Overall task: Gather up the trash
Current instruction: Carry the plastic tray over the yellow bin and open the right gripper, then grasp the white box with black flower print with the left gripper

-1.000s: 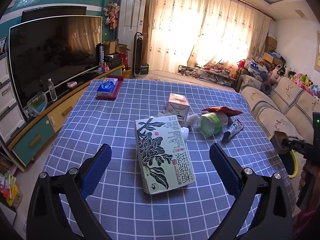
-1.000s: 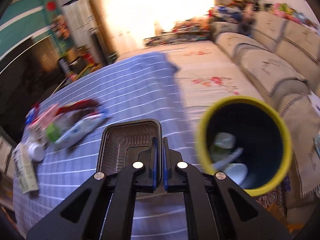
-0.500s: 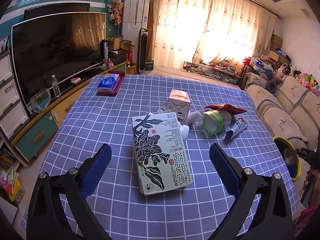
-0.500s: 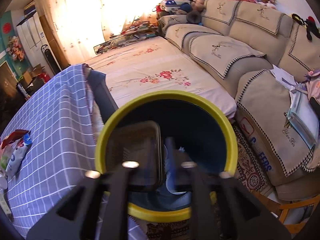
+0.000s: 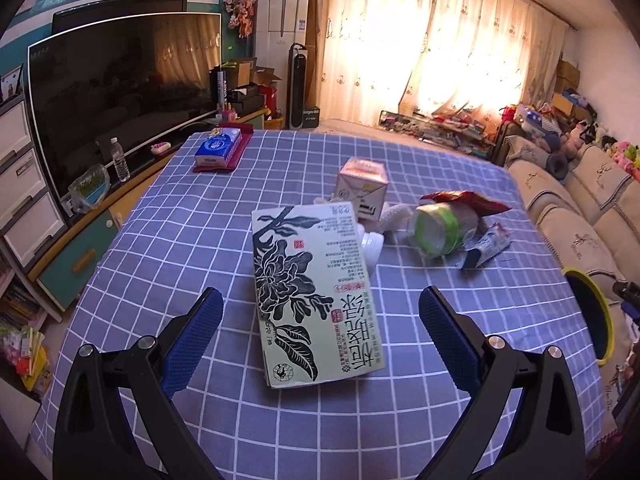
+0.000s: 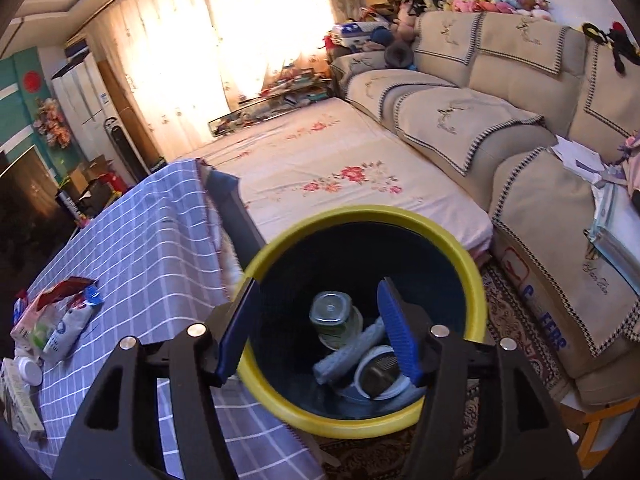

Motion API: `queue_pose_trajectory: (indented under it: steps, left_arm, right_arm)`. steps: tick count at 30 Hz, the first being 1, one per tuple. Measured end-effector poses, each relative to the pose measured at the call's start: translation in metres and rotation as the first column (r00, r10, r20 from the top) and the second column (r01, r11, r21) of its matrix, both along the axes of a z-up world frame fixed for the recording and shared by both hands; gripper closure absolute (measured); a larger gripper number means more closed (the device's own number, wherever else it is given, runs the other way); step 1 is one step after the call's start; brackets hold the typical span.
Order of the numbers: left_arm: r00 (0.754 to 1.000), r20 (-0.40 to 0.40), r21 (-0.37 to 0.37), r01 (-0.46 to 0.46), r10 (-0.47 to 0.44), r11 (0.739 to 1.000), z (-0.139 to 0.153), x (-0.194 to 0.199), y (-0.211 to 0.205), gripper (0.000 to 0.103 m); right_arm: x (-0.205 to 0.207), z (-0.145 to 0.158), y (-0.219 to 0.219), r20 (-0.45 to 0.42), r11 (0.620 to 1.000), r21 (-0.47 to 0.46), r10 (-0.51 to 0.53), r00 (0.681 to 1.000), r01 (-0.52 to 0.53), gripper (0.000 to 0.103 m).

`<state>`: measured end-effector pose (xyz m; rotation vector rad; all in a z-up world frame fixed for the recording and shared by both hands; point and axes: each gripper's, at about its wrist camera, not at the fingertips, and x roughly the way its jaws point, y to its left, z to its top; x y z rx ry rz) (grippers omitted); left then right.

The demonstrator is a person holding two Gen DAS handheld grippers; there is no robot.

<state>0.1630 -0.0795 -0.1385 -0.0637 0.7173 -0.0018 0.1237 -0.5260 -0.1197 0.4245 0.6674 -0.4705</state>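
My left gripper (image 5: pixel 320 336) is open and empty, low over the checked table, straddling a flat green flower-printed box (image 5: pixel 312 292). Beyond it lie a small carton (image 5: pixel 362 186), a green-banded plastic jar (image 5: pixel 440 228), a red wrapper (image 5: pixel 464 202) and a blue-white tube (image 5: pixel 486 246). My right gripper (image 6: pixel 320 332) is open and empty over the yellow-rimmed bin (image 6: pixel 472 272), which holds a jar (image 6: pixel 334 318), a grey roll and a round lid. The bin also shows in the left wrist view (image 5: pixel 600 320).
A tissue pack (image 5: pixel 218 148) on a red tray sits at the table's far left. A TV (image 5: pixel 116 92) and cabinet stand left. A sofa (image 6: pixel 500 120) and a flowered bed cover (image 6: pixel 340 160) lie beyond the bin. The table edge (image 6: pixel 208 248) is left of the bin.
My right gripper carried a black plastic tray from the table to over the bin, then opened; the tray is gone from its jaws. The left gripper drifted slightly.
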Motion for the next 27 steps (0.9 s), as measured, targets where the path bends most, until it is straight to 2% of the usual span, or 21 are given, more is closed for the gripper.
queue_pose_trajectory:
  steps: [8, 22, 27]
  left_arm:
    - [0.995, -0.04, 0.038, -0.091, 0.092, 0.995, -0.021, 0.024, 0.002, 0.006]
    - [0.989, -0.091, 0.048, -0.112, 0.116, 0.993, -0.039, 0.05, -0.004, 0.007]
    - [0.988, -0.09, 0.048, -0.121, 0.125, 0.991, -0.039, 0.051, -0.003, 0.019]
  right_arm:
    - [0.012, -0.006, 0.012, -0.007, 0.999, 0.018, 0.05, 0.999, -0.05, 0.044]
    - [0.015, -0.013, 0.009, -0.001, 0.996, 0.049, 0.078, 0.997, -0.078, 0.044]
    - [0.015, -0.014, 0.007, 0.003, 0.995, 0.053, 0.079, 0.997, -0.079, 0.043]
